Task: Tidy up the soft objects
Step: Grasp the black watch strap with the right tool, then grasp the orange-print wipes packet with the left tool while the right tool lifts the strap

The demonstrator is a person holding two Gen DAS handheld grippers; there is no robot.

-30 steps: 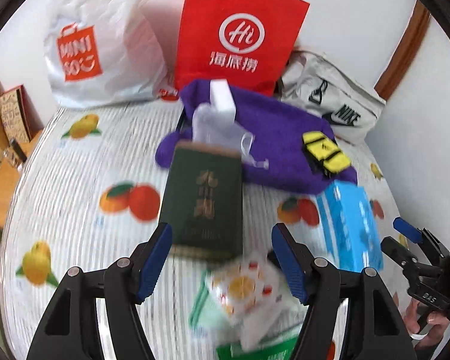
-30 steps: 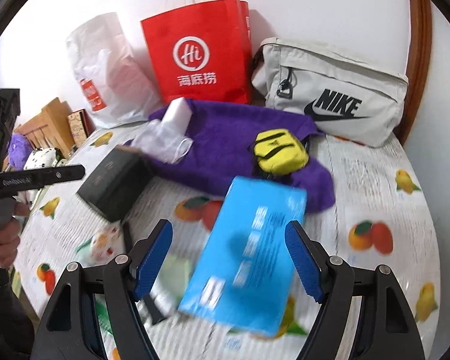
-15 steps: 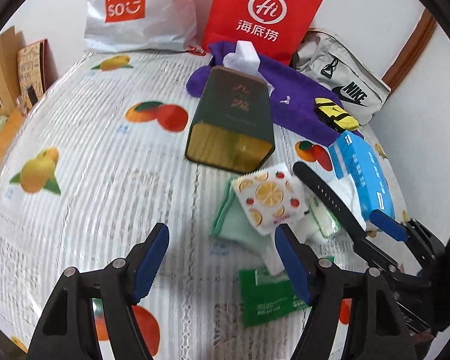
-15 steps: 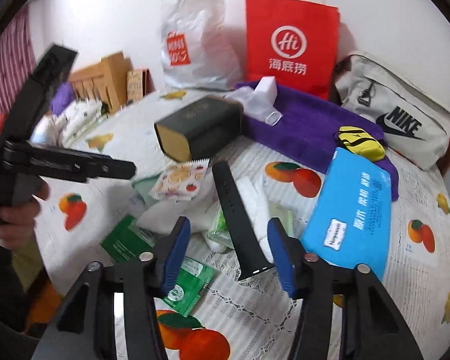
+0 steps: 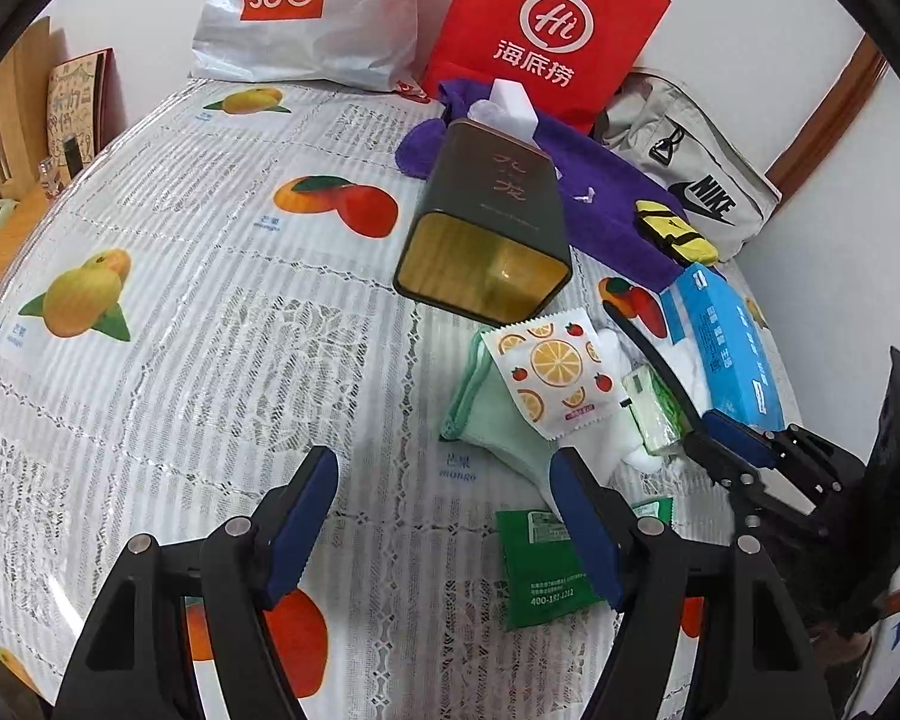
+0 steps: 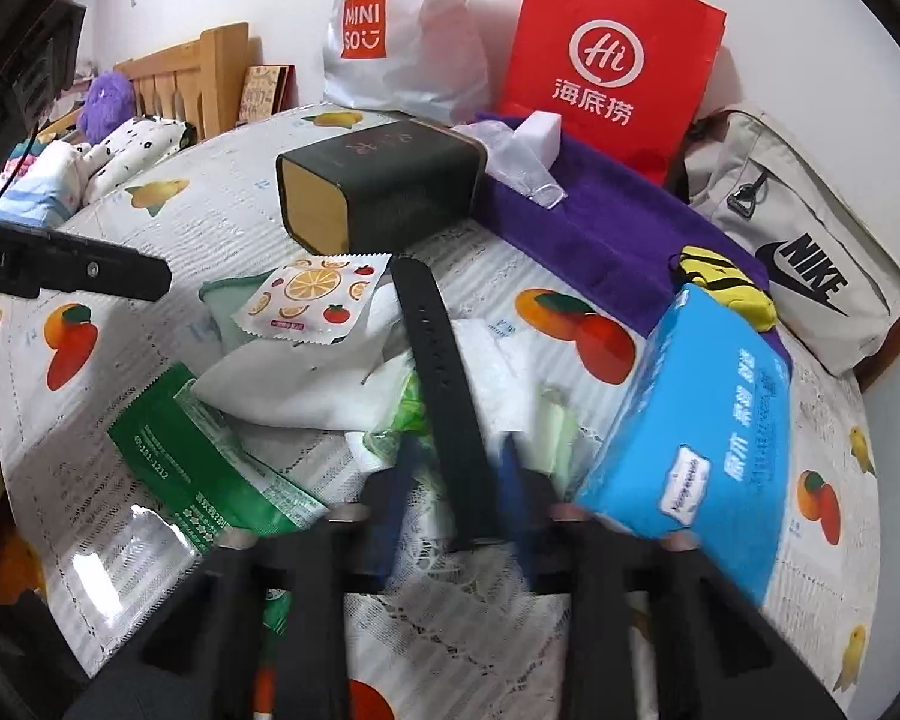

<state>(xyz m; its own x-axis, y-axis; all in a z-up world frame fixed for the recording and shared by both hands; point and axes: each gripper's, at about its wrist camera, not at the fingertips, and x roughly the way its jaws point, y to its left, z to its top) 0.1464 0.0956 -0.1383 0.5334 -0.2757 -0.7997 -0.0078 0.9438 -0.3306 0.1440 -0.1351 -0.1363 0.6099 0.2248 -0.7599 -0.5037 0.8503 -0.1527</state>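
A black strap [image 6: 438,360] lies across a pile of soft packets in the middle of the table. My right gripper [image 6: 456,495] is shut on the strap's near end; it also shows in the left wrist view [image 5: 732,450]. The pile holds a fruit-print packet [image 5: 555,369], a mint cloth [image 5: 498,420], white cloths [image 6: 306,384] and green sachets [image 6: 204,456]. My left gripper [image 5: 444,516] is open and empty above the tablecloth, left of the pile. A blue tissue pack [image 6: 708,456] lies at the right.
A dark green tin [image 5: 492,228] lies on its side behind the pile. A purple towel [image 6: 600,228] holds a yellow pouch [image 6: 726,288] and a tissue pack [image 6: 528,144]. A Miniso bag [image 5: 306,6], red paper bag [image 5: 540,30] and Nike bag [image 6: 798,240] line the wall.
My right gripper has closed from open onto the black strap's near end. My left gripper has pulled back from the tin and holds still, open.
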